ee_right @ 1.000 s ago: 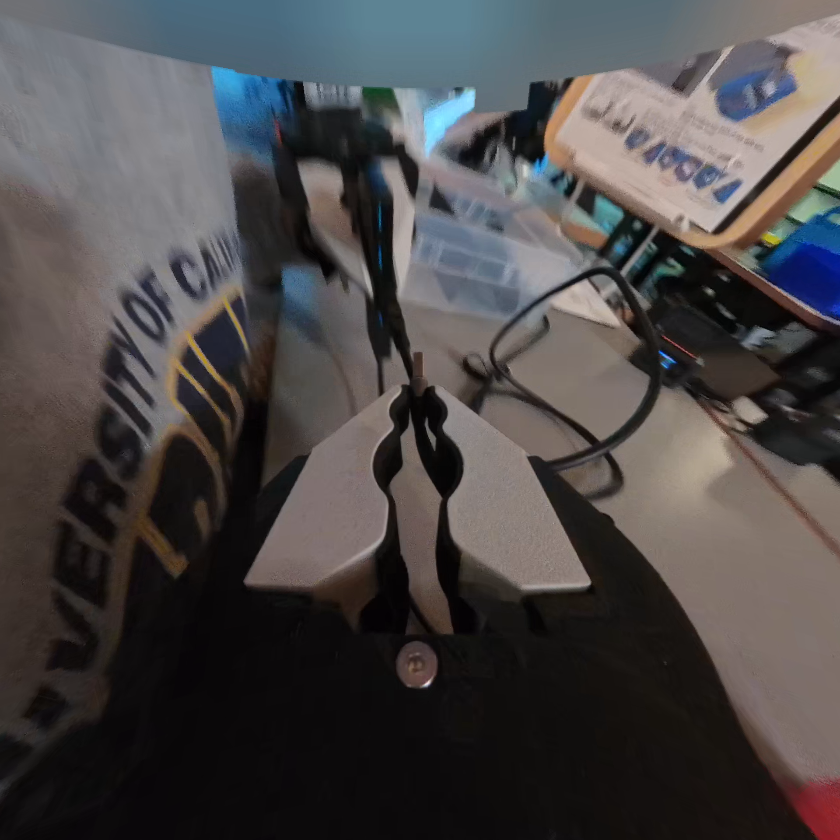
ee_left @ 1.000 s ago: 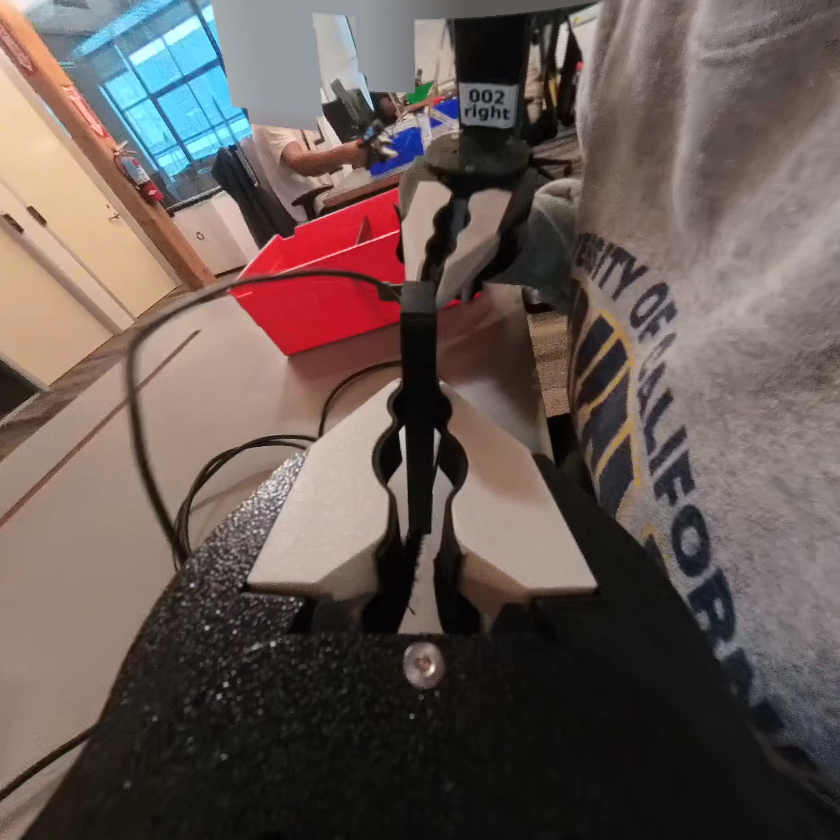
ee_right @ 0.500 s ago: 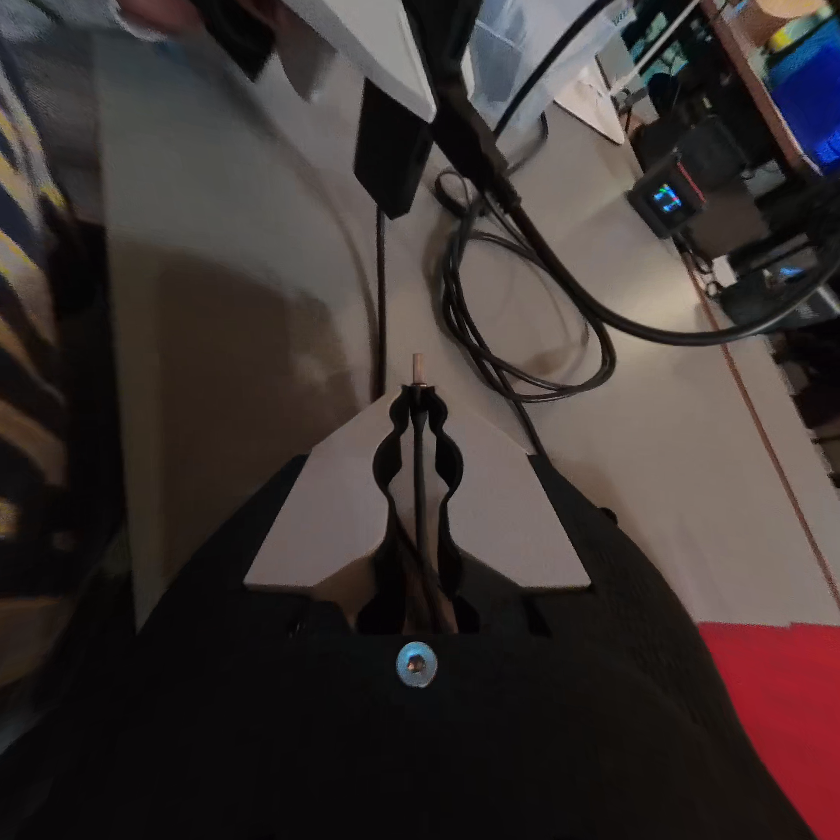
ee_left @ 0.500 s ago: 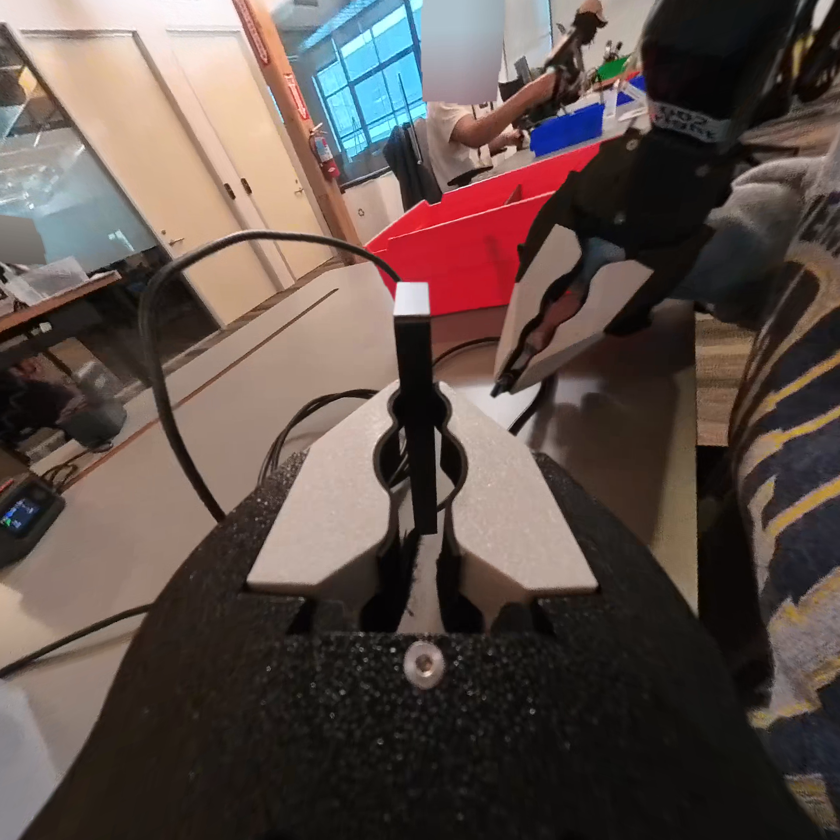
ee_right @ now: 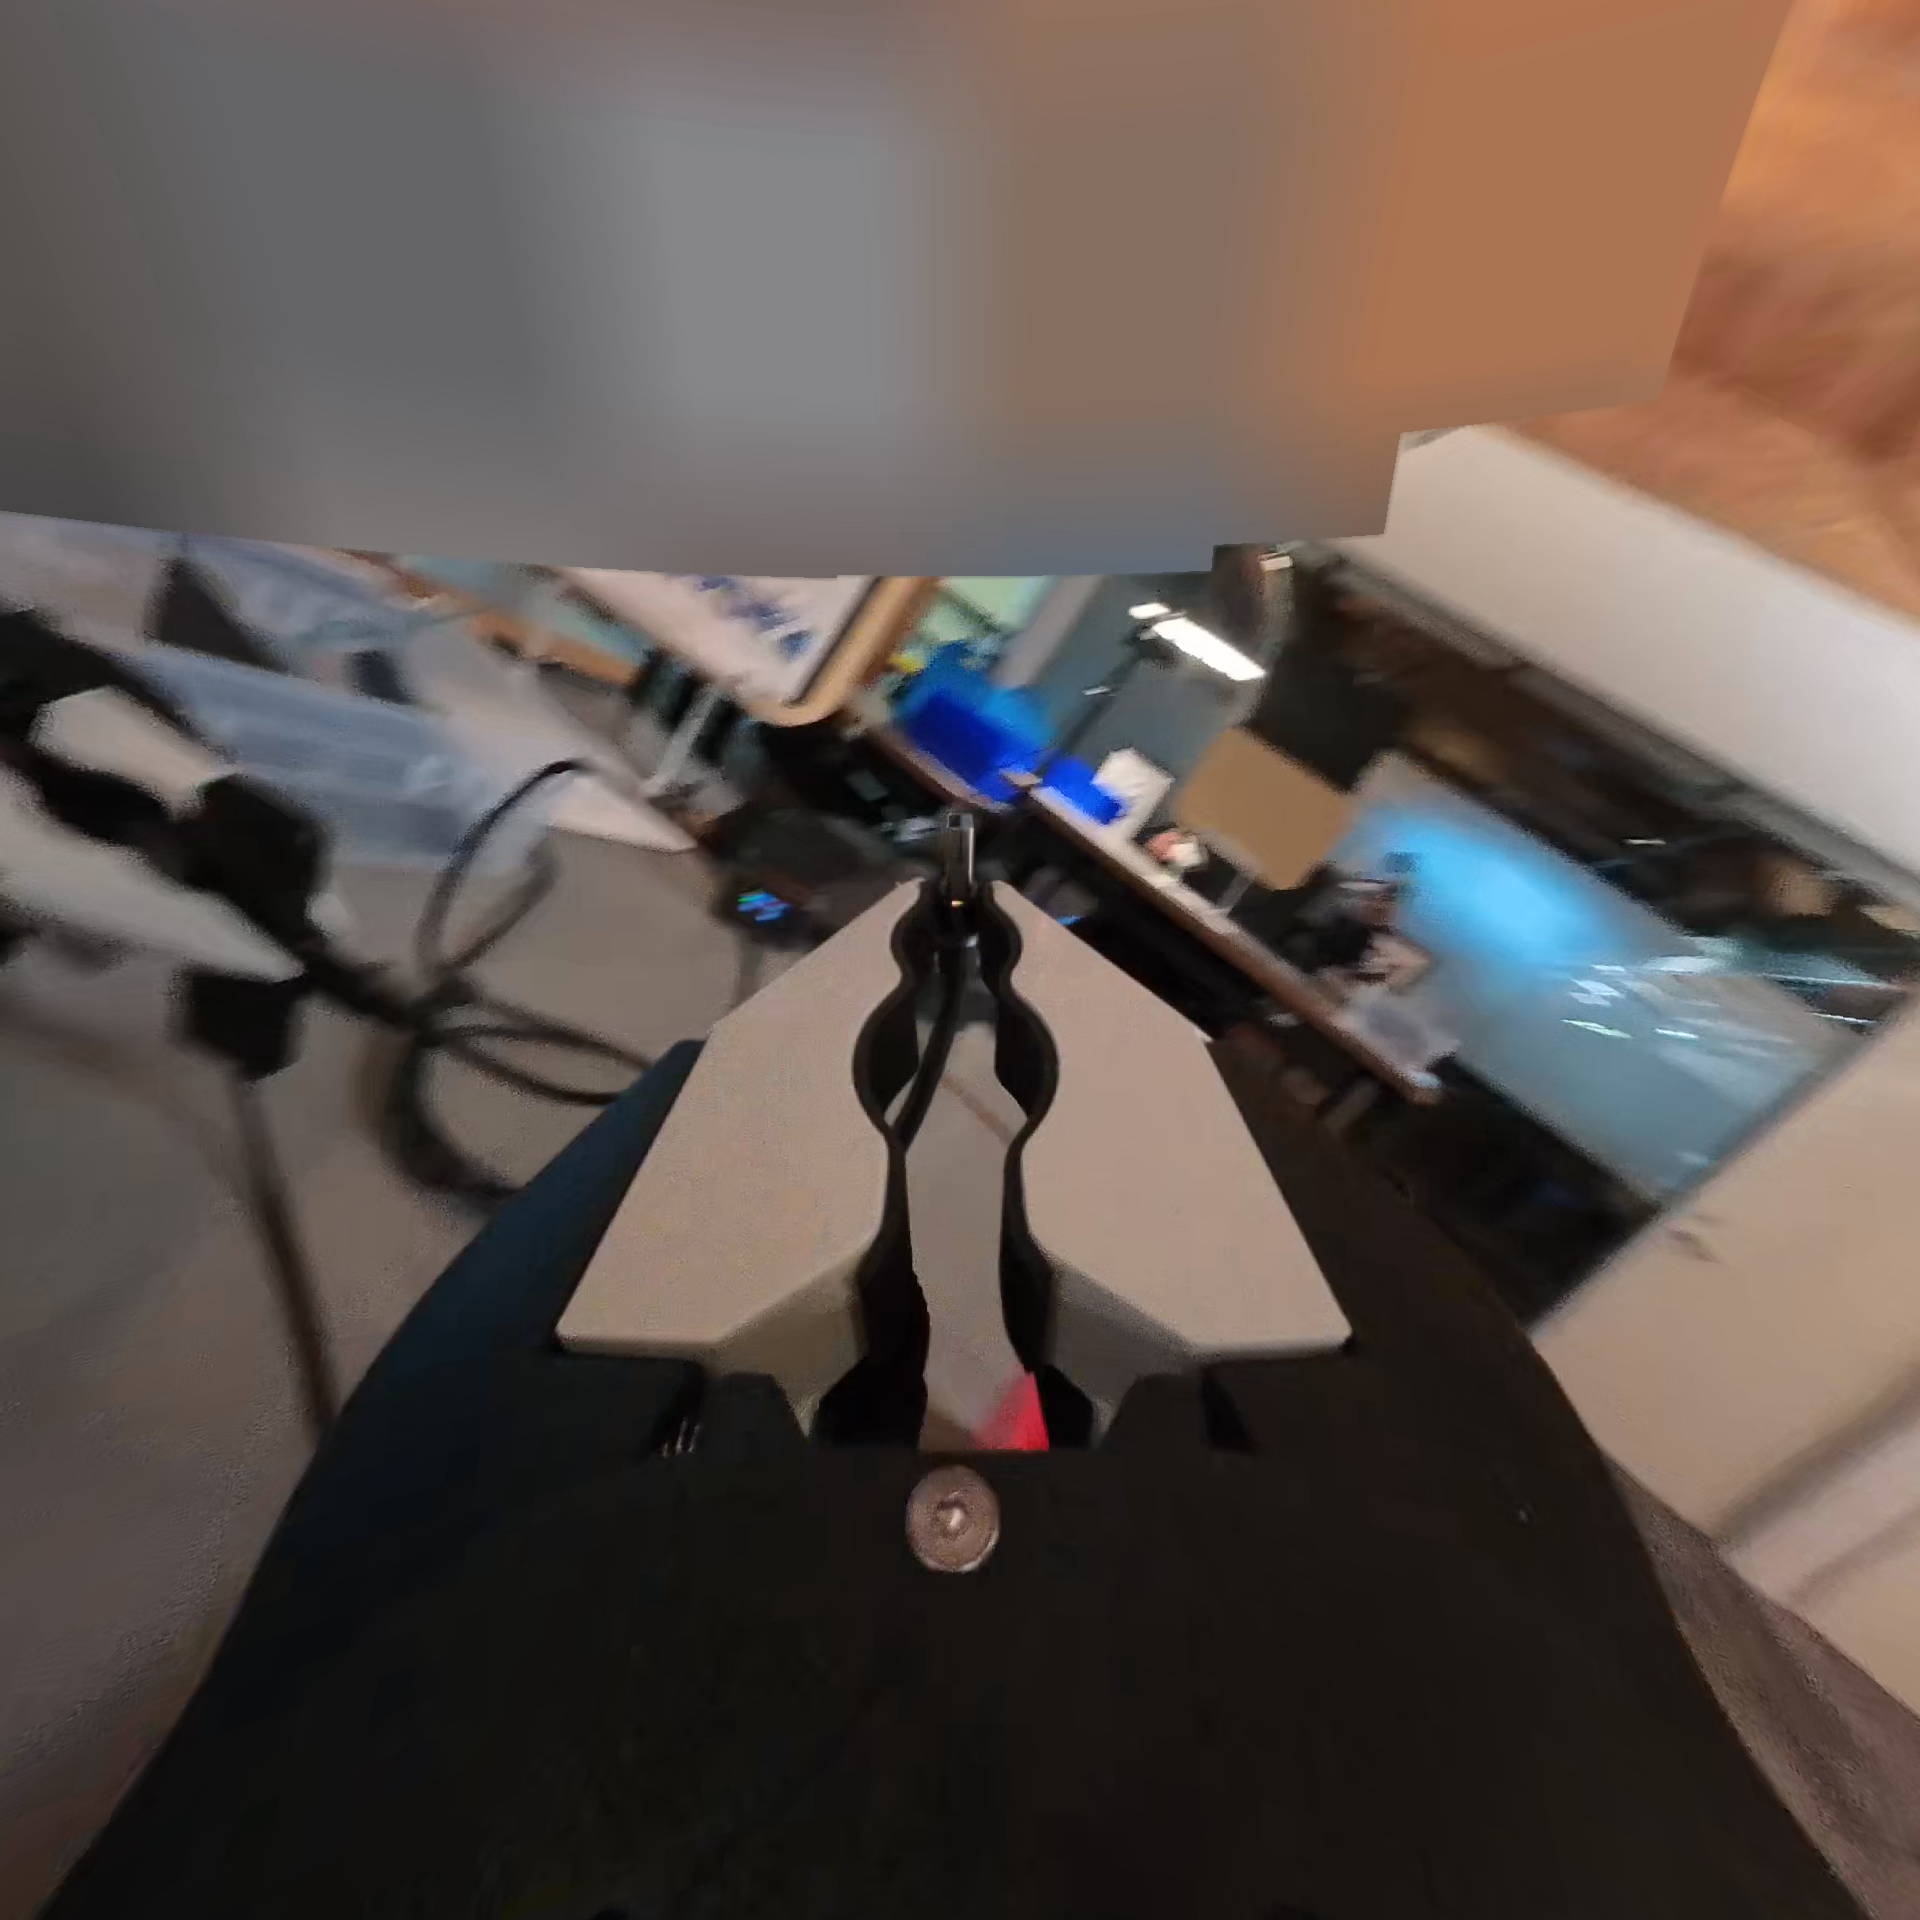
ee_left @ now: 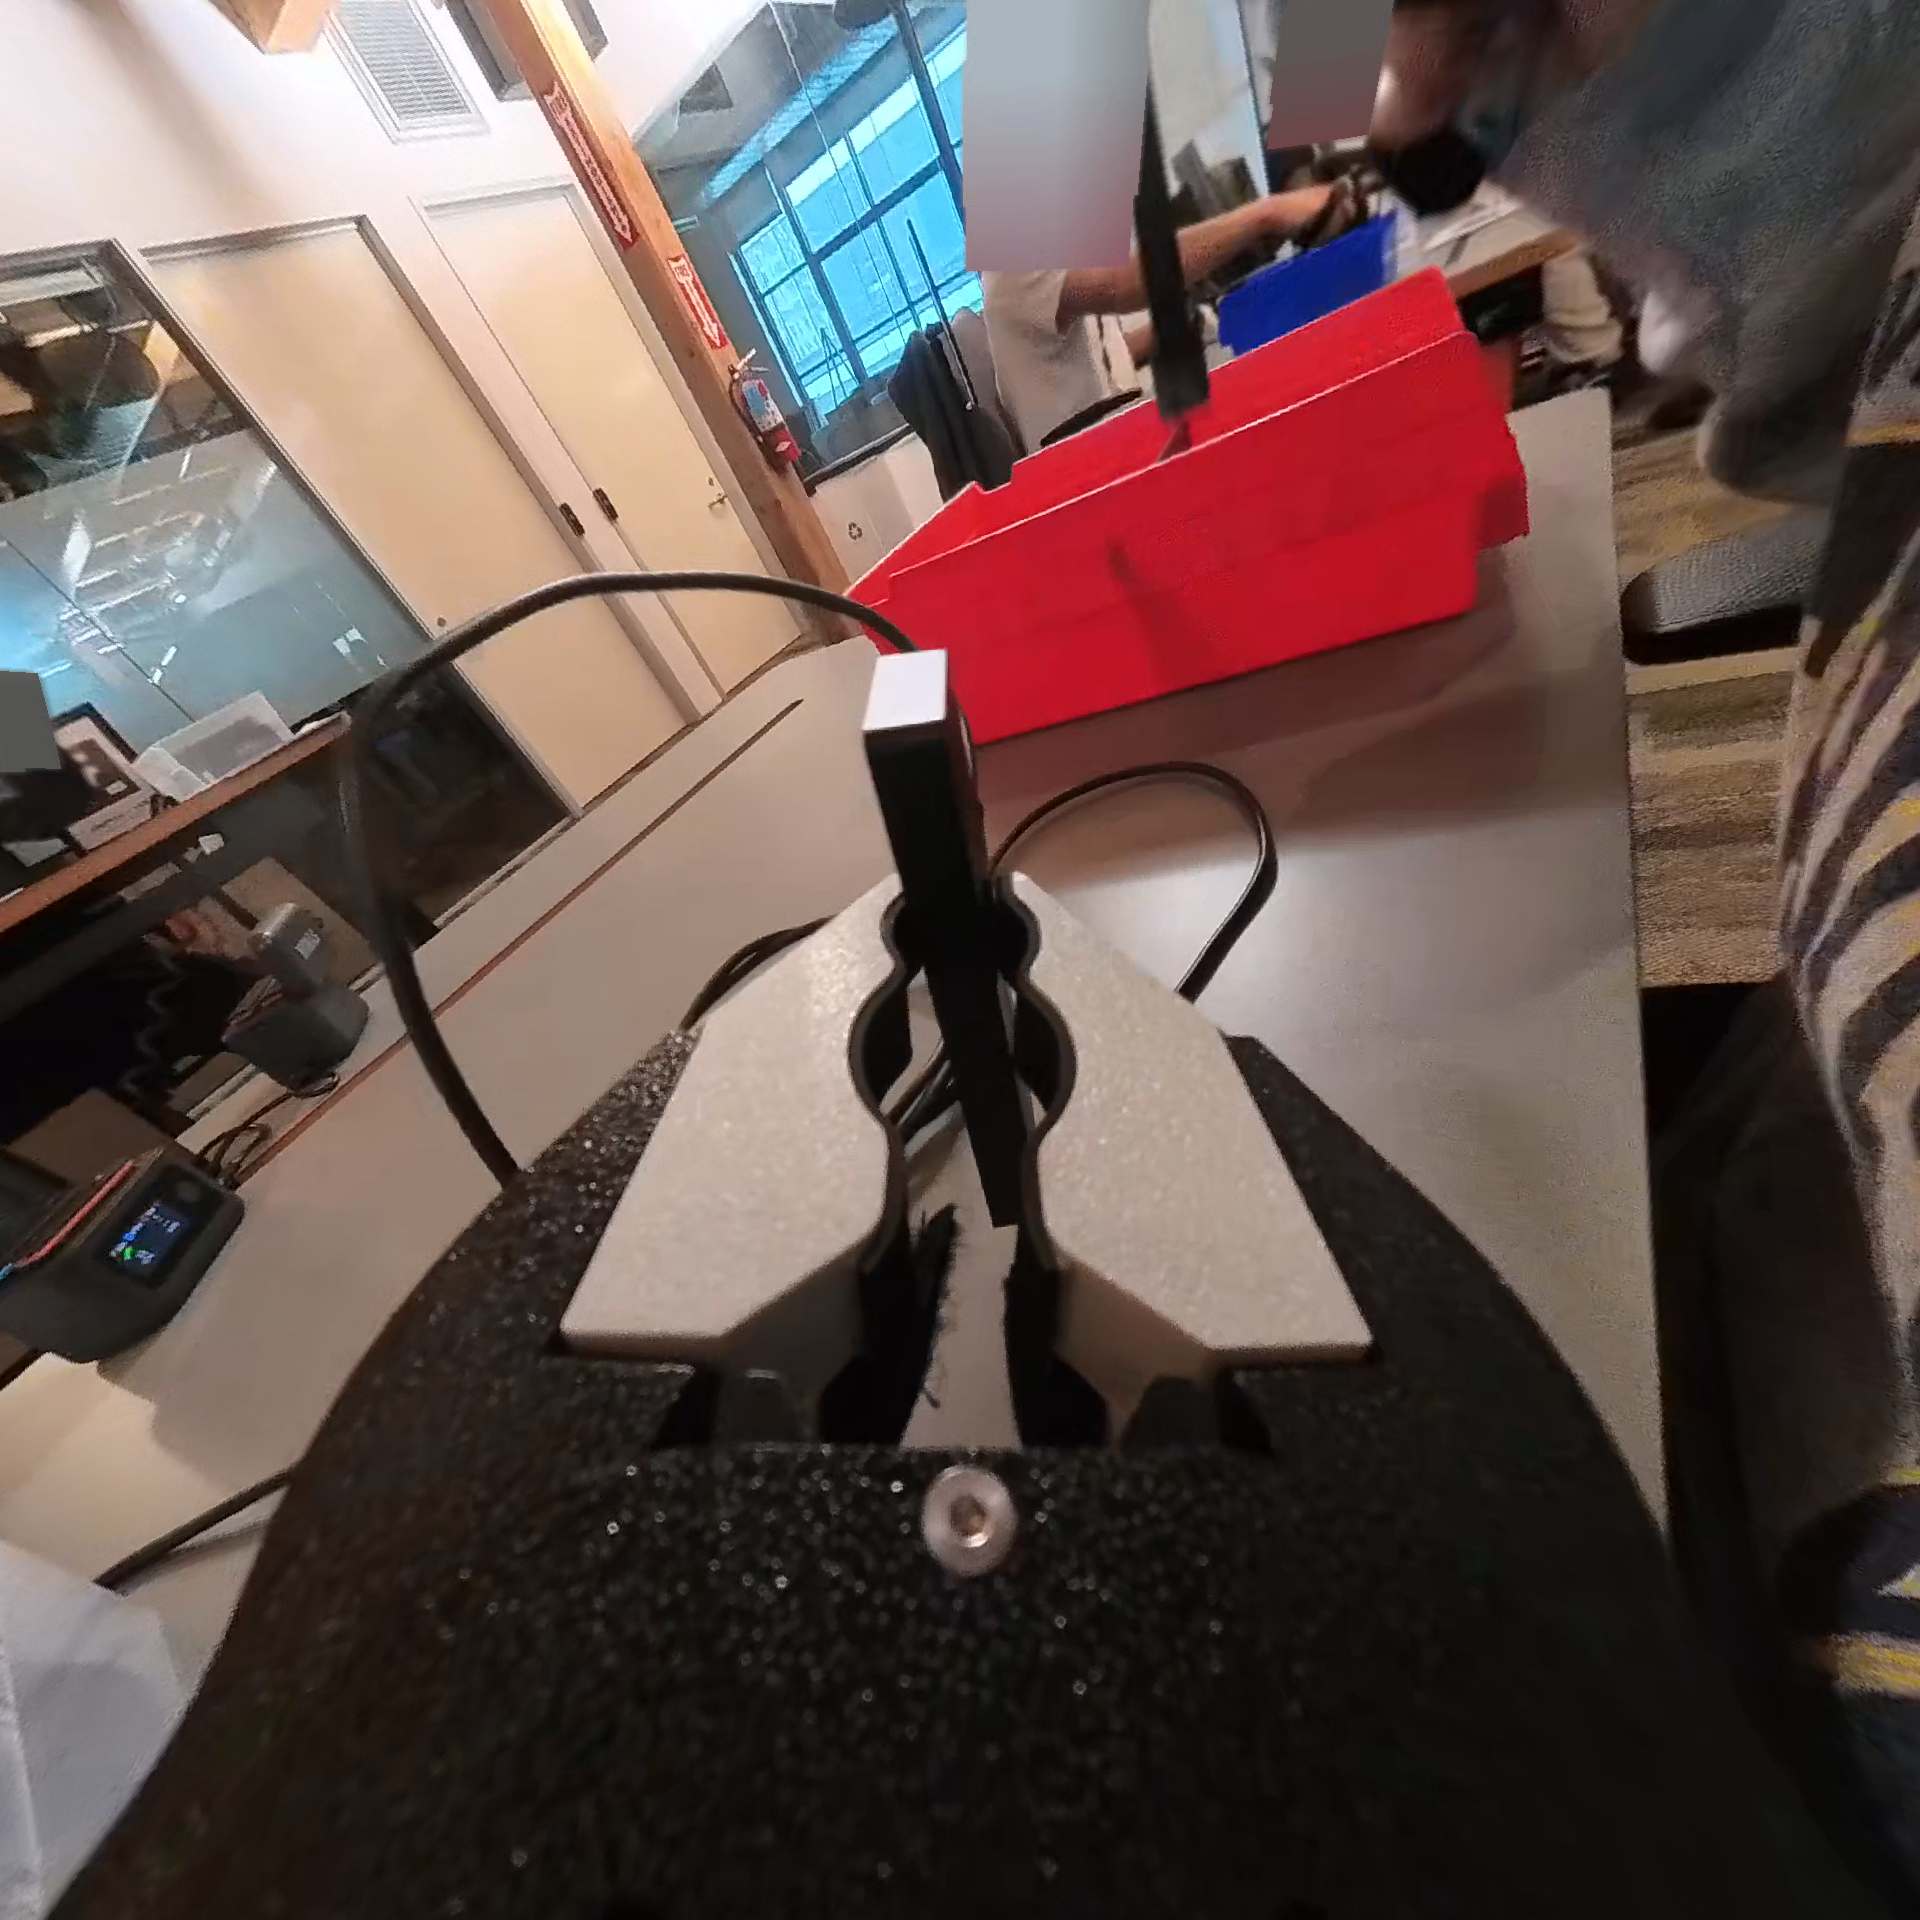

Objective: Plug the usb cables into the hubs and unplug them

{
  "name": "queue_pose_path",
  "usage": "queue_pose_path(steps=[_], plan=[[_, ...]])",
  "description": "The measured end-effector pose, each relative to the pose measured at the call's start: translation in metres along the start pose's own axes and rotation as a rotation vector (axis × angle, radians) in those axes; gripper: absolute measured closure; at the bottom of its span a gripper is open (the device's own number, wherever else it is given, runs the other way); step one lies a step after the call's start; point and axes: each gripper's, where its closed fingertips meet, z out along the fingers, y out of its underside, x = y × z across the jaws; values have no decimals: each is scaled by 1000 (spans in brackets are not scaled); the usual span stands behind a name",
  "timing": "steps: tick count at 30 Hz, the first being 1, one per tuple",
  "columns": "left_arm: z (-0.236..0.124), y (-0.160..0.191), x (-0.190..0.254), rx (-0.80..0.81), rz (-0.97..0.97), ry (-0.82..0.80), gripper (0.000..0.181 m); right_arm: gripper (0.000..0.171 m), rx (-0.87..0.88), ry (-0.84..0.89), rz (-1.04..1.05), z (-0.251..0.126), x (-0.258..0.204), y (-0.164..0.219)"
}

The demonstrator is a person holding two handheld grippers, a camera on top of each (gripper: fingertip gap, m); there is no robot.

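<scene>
My left gripper (ee_left: 961, 904) is shut on a slim black hub (ee_left: 925, 810) that sticks up between its fingers, free end empty. The hub's black cable (ee_left: 395, 831) arcs over to the left. My right gripper (ee_right: 958, 894) is shut on a black USB cable; its metal plug (ee_right: 958, 836) pokes out past the fingertips, in the air. In the left wrist view a black cable end (ee_left: 1174, 312) hangs at the top, over the red bin. The right wrist view is blurred; the left gripper (ee_right: 135, 769) shows at its far left, apart from the plug.
A red bin (ee_left: 1247, 582) stands at the far end of the grey table (ee_left: 1403, 935). Loose black cable coils lie on the table (ee_right: 488, 1039). A small black device with a screen (ee_left: 135, 1247) sits at the left. The person's sweatshirt (ee_left: 1849, 935) fills the right edge.
The right gripper, at the hub's top end a second ago, pulled away with the plug and rose out of the left view. Its view swung up from the table. The hub stays gripped.
</scene>
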Motion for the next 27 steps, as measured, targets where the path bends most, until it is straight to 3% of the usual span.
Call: queue_pose_path(steps=[2,4,11,15,19,22,24,27], plan=[[0,2,0,-3,-19,8,170,166,-51,150,-58,-22,44,-1],[1,3,-1,-4,-31,9,170,166,-220,227,-102,-36,72,23],[3,5,1,-9,-26,29,171,165,-833,33,29,-64,65,152],[3,6,0,-7,-29,31,171,154,-986,-28,6,-77,55,183],[4,7,0,-6,-36,36,171,147,-964,-26,-20,-73,55,177],[4,7,0,-5,-38,38,171,149,-789,-19,-91,-51,48,138],[5,8,0,-4,-41,43,172,153,-555,-180,-60,-24,4,95],[5,7,3,7,-42,64,172,154,-269,-597,129,-4,-95,50]])
